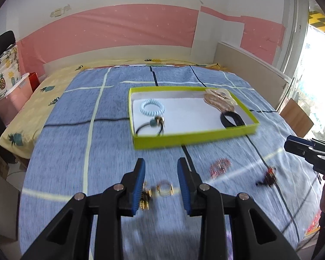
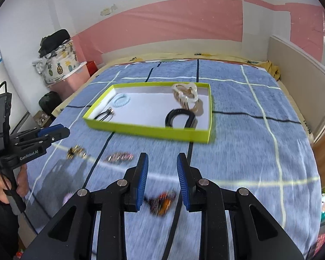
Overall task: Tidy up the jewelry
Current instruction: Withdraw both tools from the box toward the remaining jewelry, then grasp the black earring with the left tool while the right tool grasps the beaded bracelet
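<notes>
Lime-green shallow tray (image 1: 179, 140), white inside, at centre frame in both views on a blue bedspread (image 1: 80, 143) with pale and dark grid lines; contents: pale blue coil hair tie (image 1: 152, 108) at its left end, black elastic with teal and gold bead (image 1: 155, 124) just below it, beige clear-wrapped bundle (image 1: 220, 99) at its upper right corner, black band (image 1: 231, 119) at its lower right. Loose pieces on the bedspread, lower part of the frame, outside the tray: gold ring-shaped piece (image 1: 165, 188) lying between the fingers of the left gripper (image 1: 161, 168), with a gold cluster beside the left finger; pink-red beaded piece (image 1: 220, 166) right of centre; dark piece with orange-red stones (image 1: 268, 176) further right, blurred. Left gripper: fingers spread wide, holding nothing, gold piece between them untouched so far as can be told. Right gripper (image 2: 162, 163): lower centre of its own view, fingers likewise spread wide and empty, the dark orange-stoned piece (image 2: 161, 202) on the cloth between them near their bases; contact cannot be told through blur. Right gripper also enters the right edge of the left view (image 1: 292, 144); left gripper shows at the left edge of the right view (image 2: 54, 132), a hand (image 2: 2, 186) gripping its handle. Pink-and-white wall (image 1: 123, 30) behind
</notes>
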Motion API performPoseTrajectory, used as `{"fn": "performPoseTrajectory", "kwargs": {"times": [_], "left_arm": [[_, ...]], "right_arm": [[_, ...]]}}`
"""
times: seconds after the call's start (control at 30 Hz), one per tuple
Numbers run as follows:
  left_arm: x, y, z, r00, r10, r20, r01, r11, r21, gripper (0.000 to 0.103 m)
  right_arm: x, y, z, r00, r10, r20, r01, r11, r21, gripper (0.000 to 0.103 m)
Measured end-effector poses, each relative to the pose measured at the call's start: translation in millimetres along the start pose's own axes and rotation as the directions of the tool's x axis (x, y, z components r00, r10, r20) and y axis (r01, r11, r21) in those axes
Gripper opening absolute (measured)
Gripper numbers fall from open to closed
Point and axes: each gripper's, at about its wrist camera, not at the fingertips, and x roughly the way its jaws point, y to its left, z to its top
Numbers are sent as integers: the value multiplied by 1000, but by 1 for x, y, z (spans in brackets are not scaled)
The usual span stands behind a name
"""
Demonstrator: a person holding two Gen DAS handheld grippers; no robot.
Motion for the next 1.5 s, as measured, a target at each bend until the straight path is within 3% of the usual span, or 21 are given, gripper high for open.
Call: {"fn": "performPoseTrajectory", "kwargs": {"times": [0.27,0.33,0.4,0.63,1.5], "left_arm": [[-37,-6,-41,1000,-3,23,3,1000,-6,32],[-45,-9,-49,999,-5,34,5,1000,0,32],[-52,-9,-55,999,-12,41,12,1000,-3,32],[-63,-9,-68,999,-26,47,26,1000,-10,32],[2,9,-44,999,34,-29,-35,999,-27,32]], "right_arm": [[-30,13,-46,1000,21,22,-22,1000,19,28],[-36,16,-55,999,26,31,-26,999,21,32],[-40,17,-61,999,33,34,-34,999,25,43],[-43,15,-73,999,6,33,-7,999,40,44],[15,4,-54,999,-30,-37,32,998,51,44]]}}
